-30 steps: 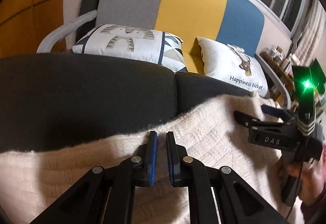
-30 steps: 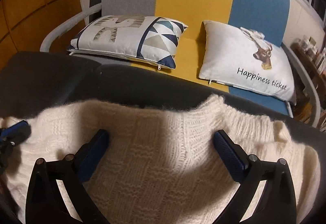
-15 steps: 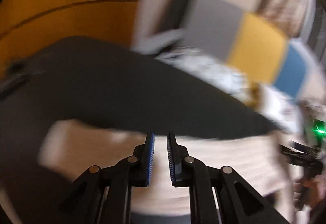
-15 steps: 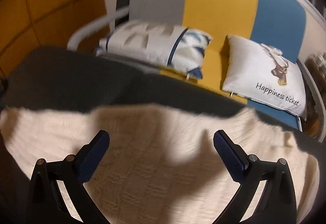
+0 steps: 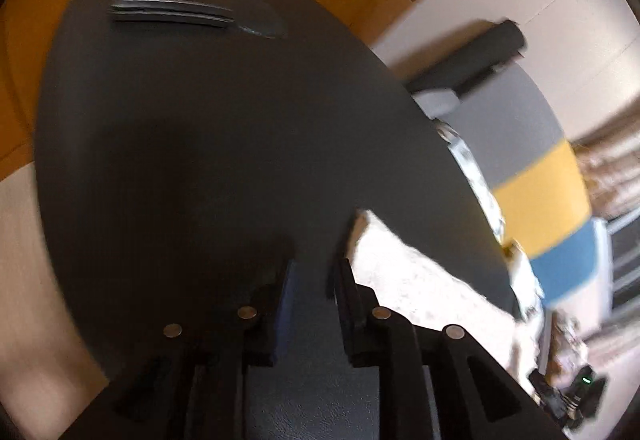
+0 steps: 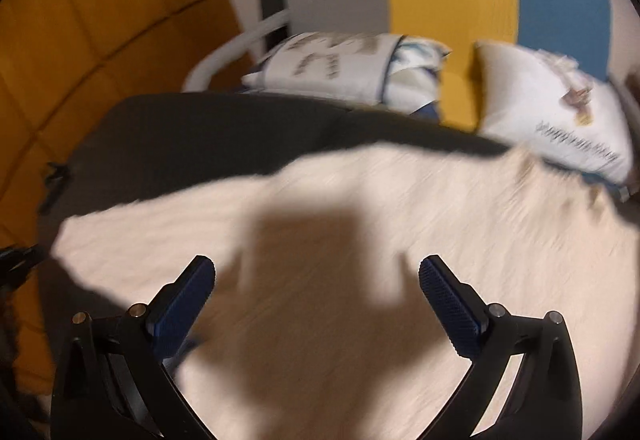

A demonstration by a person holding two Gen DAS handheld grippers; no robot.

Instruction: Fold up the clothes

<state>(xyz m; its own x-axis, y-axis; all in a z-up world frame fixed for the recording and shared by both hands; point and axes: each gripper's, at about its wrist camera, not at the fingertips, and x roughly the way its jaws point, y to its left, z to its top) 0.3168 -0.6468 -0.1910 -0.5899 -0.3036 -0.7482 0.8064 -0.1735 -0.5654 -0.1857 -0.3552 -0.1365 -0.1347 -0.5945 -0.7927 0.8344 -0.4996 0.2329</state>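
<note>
My left claw (image 5: pixel 311 280) hangs over the dark grey bench (image 5: pixel 224 144), jaws narrow and opening, nothing between them. The cream knitted sweater (image 5: pixel 416 280) lies spread on the bench just to the right of that claw; the nearer fingertip (image 5: pixel 343 272) sits beside the sweater's corner. My right claw (image 6: pixel 316 282) stands wide above the sweater's middle, empty. Two printed white cushions (image 6: pixel 548 112) rest on the sofa beyond.

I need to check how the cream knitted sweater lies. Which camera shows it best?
The right wrist view: the cream knitted sweater fills the frame, spread on the dark table, though blurred. The left wrist view catches only one strip of it, at the right.
</note>
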